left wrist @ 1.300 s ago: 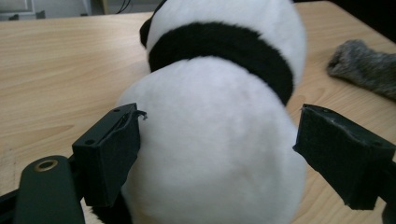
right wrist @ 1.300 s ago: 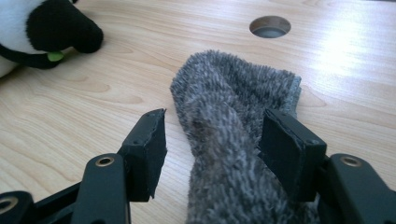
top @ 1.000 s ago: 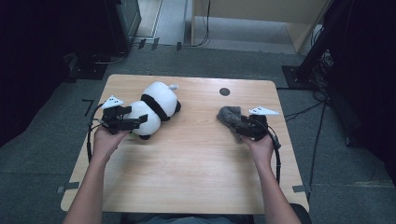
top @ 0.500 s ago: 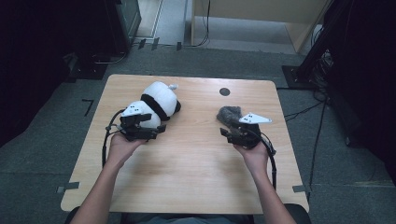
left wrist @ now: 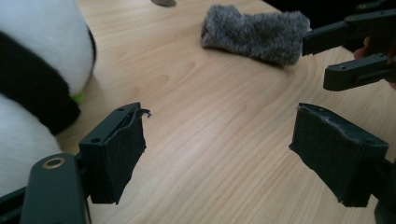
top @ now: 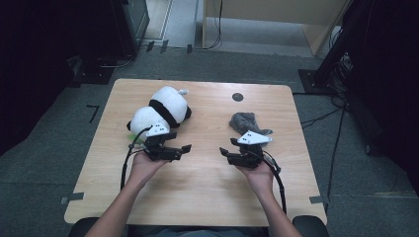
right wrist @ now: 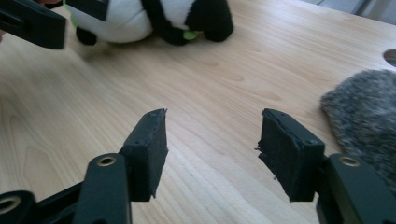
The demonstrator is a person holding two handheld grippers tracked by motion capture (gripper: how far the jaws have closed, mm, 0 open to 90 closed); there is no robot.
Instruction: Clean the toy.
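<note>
Both hand-held grippers (top: 184, 148) (top: 225, 152) moved inward, spread empty; panda (top: 160, 111) lies diagonally.

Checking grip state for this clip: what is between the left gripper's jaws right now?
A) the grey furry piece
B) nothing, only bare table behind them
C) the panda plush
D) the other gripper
B: in the left gripper view the left gripper stands open over bare table, with the panda plush off to one side and the grey furry piece farther off.

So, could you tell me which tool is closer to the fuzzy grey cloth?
The right. The right tool sits just in front of the fuzzy grey cloth, open and empty; the left tool is farther off, beside the black-and-white plush panda.
</note>
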